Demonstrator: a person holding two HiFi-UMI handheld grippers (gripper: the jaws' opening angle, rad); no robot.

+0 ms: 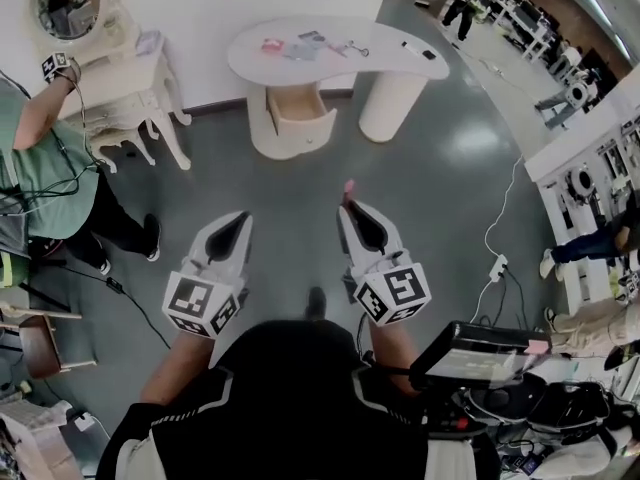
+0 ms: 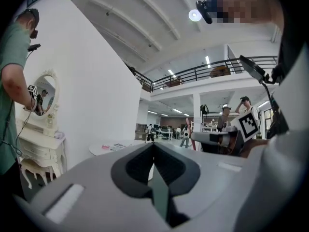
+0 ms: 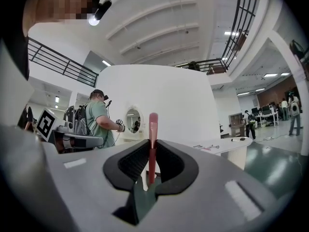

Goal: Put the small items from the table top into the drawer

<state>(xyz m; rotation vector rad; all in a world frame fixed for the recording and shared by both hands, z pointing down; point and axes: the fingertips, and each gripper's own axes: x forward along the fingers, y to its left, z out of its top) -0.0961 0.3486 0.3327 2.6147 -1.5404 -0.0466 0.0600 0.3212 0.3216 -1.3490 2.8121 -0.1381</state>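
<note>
One slim pink stick point(image 3: 153, 124) is the only task item in hand. The right gripper point(image 3: 150, 149) is clamped on it, pads pressed to its lower length, while its rounded upper end stands clear past the jaw tips. In the head view its tip point(image 1: 348, 186) shows above the floor point(image 1: 450, 198), well apart from the white kidney-shaped bench point(image 1: 390, 63). The left gripper point(image 2: 153, 146) has its jaws together with nothing between them. The drawer point(image 1: 298, 108) stands pulled open below the bench's front edge, toward its left end. More small things lie on the bench top: a pink item point(image 1: 272, 44) nearest the left end, pale flat pieces point(image 1: 305, 48) beside it, and a black oblong point(image 1: 420, 51) near the right end. What each is cannot be told from here. The stick looks light, stiff and narrow, probably smooth, so it is likely to swivel or slide between the pads if bumped. A hold nearer its middle, across the flat of the pads, would likely keep it steadier on the way to the drawer. No brand, label or readable writing shows on it or the bench. The only print is the black-and-white square pattern on each gripper's marker cube point(image 1: 395, 296).
</note>
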